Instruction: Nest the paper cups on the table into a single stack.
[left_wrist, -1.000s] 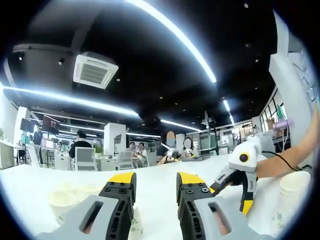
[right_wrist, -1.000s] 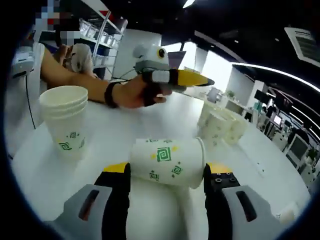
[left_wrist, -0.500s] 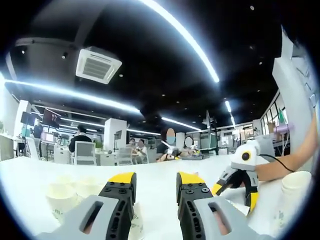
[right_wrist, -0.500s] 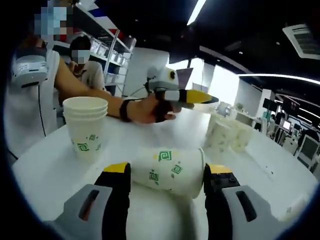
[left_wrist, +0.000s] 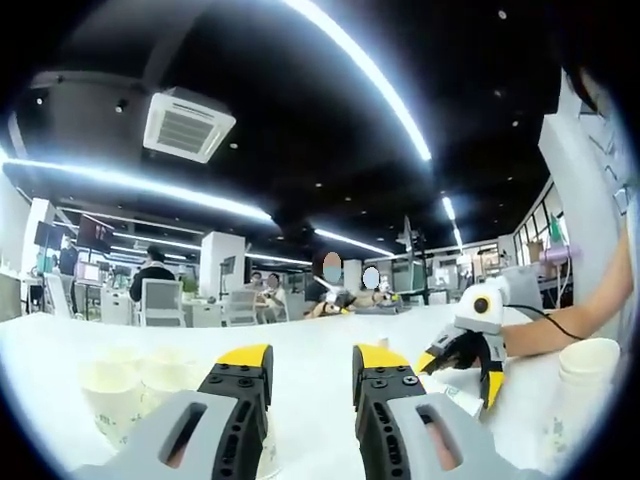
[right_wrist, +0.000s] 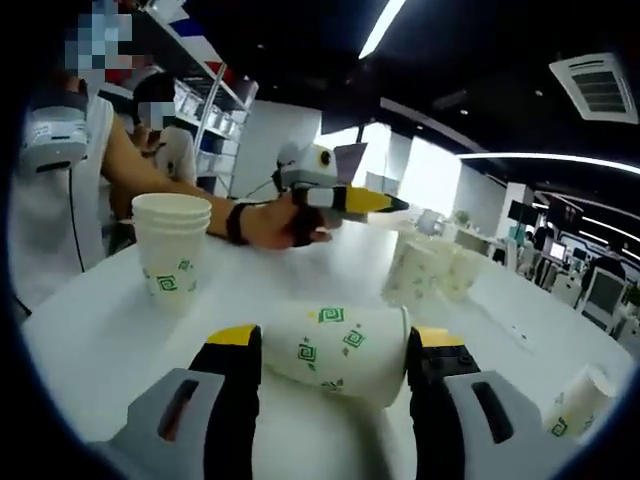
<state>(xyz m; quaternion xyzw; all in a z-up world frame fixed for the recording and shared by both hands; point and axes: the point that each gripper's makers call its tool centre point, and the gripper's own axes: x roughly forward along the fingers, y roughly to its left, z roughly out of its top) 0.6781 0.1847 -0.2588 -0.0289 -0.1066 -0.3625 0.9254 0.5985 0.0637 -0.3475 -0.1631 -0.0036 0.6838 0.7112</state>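
A white paper cup (right_wrist: 345, 360) with green square marks lies sideways between my right gripper's (right_wrist: 335, 338) jaws, which are shut on it above the white table (right_wrist: 120, 330). A short stack of nested cups (right_wrist: 172, 245) stands upright at the left. That stack (left_wrist: 585, 385) is also at the right edge of the left gripper view. A cluster of loose cups (right_wrist: 430, 268) stands further back, and again as cups (left_wrist: 120, 385) at the left. My left gripper (left_wrist: 312, 358) stands open over the table with nothing between its tips. A hand holds this left gripper (right_wrist: 340, 198) up behind the gripped cup.
One more cup (right_wrist: 582, 398) stands at the table's lower right in the right gripper view. A person in white (right_wrist: 60, 180) sits close by the stack. Office desks, chairs and people (left_wrist: 160, 295) lie far behind the table.
Both views have shifted a little with the hands. The right gripper still holds the sideways cup, and the loose cups now sit slightly nearer it. The left gripper's jaws keep the same gap.
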